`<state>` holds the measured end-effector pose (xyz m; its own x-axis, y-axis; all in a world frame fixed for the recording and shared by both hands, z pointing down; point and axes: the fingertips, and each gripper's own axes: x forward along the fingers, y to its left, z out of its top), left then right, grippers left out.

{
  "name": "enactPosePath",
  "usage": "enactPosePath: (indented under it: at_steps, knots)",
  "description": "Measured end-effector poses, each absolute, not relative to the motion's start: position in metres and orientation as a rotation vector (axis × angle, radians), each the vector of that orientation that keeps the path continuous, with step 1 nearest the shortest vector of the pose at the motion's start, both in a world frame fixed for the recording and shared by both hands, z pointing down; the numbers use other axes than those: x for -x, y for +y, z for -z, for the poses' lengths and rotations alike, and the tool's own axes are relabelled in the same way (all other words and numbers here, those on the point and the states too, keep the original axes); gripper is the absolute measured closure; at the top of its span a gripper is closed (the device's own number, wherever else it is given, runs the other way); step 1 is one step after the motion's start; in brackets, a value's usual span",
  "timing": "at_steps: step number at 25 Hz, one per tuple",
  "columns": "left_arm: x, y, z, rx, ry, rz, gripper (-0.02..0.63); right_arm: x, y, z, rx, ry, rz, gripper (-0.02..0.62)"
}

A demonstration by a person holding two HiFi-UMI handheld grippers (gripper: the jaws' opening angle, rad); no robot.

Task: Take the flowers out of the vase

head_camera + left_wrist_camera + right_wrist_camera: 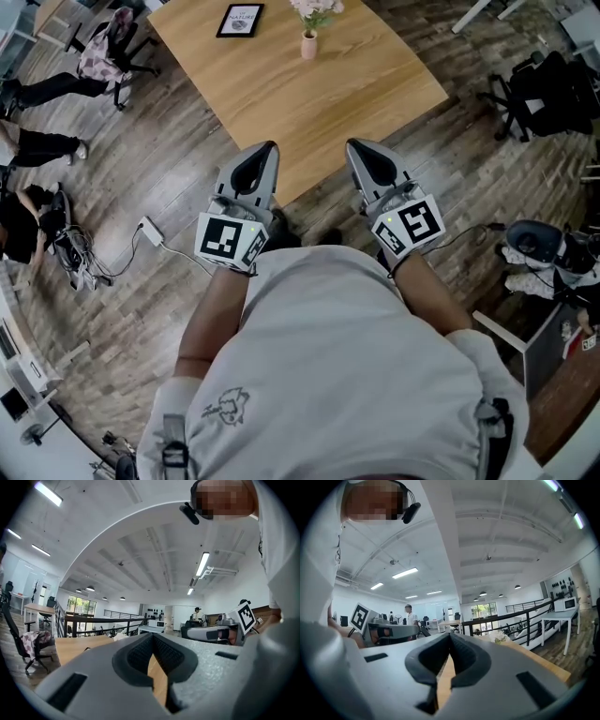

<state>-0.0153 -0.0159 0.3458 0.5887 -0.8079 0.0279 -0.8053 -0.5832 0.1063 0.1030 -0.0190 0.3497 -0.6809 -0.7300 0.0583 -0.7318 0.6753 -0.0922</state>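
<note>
A small pinkish vase (308, 45) with pale flowers (316, 11) stands upright at the far side of the wooden table (281, 103). Both grippers hover side by side over the table's near edge, well short of the vase. My left gripper (266, 150) is shut with nothing in it, and so is my right gripper (359, 148). In the left gripper view the jaws (152, 635) meet at the tips, and a bit of the flowers (120, 637) peeks over them. In the right gripper view the shut jaws (450, 634) point toward the flowers (498, 637).
A black picture frame (240, 20) lies on the table left of the vase. Office chairs (112, 47) (544, 89) stand around the table. A seated person's legs (42, 145) and floor cables (141, 234) are on the left. A black railing (520, 616) runs behind the table.
</note>
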Motion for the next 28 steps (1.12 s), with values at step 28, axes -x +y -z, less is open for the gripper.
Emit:
enactPosePath:
  at_steps: [28]
  knots:
    - [0.056,-0.145,-0.368,-2.747,-1.190,-0.022,0.604,-0.055,-0.142,-0.378,-1.339,-2.716,-0.250,0.589]
